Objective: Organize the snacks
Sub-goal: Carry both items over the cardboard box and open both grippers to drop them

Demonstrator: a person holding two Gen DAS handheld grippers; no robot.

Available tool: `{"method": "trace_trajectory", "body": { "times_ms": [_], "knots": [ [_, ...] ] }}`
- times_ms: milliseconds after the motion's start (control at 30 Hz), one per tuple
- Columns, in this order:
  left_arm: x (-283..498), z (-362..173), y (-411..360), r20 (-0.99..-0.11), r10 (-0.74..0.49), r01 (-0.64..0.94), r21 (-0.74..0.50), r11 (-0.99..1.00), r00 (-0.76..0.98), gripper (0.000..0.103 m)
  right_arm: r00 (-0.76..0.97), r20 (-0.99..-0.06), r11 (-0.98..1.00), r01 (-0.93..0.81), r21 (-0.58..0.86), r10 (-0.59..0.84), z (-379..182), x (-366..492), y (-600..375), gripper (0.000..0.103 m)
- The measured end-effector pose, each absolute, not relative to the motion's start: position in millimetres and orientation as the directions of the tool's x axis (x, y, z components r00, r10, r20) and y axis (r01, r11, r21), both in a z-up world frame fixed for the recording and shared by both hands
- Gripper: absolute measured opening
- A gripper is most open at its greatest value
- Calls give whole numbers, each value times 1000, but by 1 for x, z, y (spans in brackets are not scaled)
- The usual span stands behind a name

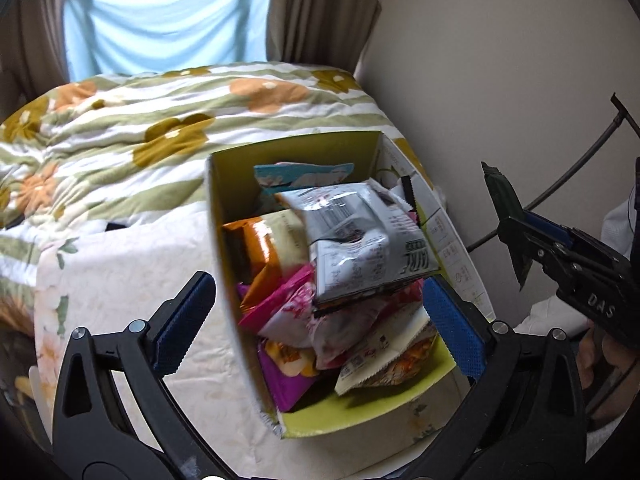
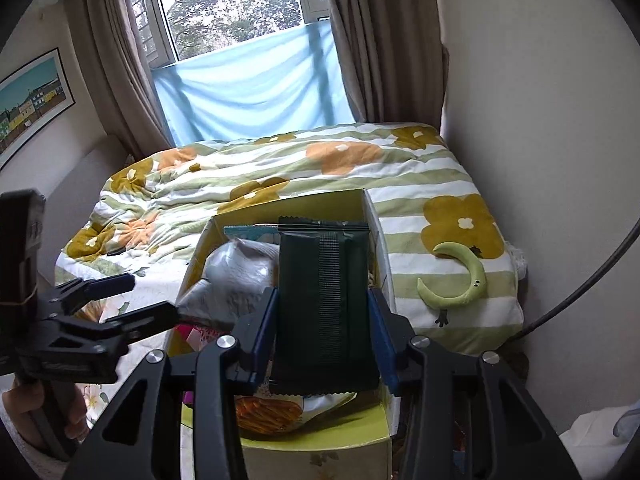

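- Bedding first: a flowered duvet (image 1: 120,128) lies left of and behind the yellow-green box (image 1: 360,404), with a pale floral cloth (image 1: 120,280) spread right up against the box's left wall.
- Left gripper (image 1: 320,328) hangs over the near end of the box, its blue pads (image 1: 184,320) spread wide to either side and clamping nothing; one pad sits outside the box's left wall, the other above its right side.
- Inside the box, snack packets are piled loose: an orange packet (image 1: 256,252) against the left wall, pink packets (image 1: 296,312) nearer the front, and a grey-and-white packet (image 1: 360,240) tilted on top of the heap, touching no pad.
- Right gripper (image 2: 324,312) is above the box too, pinched tight on a dark green packet (image 2: 320,304) that stands upright between its pads.
- Right of the box, on the duvet, lies a green crescent-shaped soft toy (image 2: 460,280), well apart from both grippers.
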State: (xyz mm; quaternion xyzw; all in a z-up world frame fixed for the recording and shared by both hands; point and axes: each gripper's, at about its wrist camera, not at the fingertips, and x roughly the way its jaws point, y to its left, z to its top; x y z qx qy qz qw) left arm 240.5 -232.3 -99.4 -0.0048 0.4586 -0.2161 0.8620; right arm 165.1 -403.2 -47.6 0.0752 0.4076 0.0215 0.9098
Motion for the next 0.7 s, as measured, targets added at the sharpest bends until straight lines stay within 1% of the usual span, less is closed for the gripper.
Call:
{"method": "trace_trajectory", "body": {
  "times_ms": [300,333,367,400,433,500,567,700],
  "knots": [
    [226,-98,-204,-796,-308,288,-175,941,522,102,633,-755,980,-28,198,170,-62,184,-407,41],
    [223,-99,-203,-798,-304,283,-174,943,521,102,626,-760,978,-25,205,175,-66,185,-408,42],
    [222,-100,-202,-800,-298,278,-171,945,521,102,624,-760,976,-23,216,182,-69,185,-410,46],
    [219,-101,-200,-802,-293,273,-168,947,521,102,621,-761,974,-17,228,188,-73,185,-413,58],
    [216,-103,-199,-805,-285,268,-163,950,520,102,621,-761,972,-8,235,189,-75,185,-415,79],
    [212,-104,-196,-809,-272,255,-156,954,522,102,631,-753,968,13,249,185,-76,182,-419,97],
    [208,-107,-193,-811,-263,245,-153,957,523,102,641,-746,966,26,258,182,-76,177,-424,98],
    [200,-107,-184,-807,-262,229,-161,960,529,102,631,-763,973,56,225,140,-76,169,-424,98]
  ]
}}
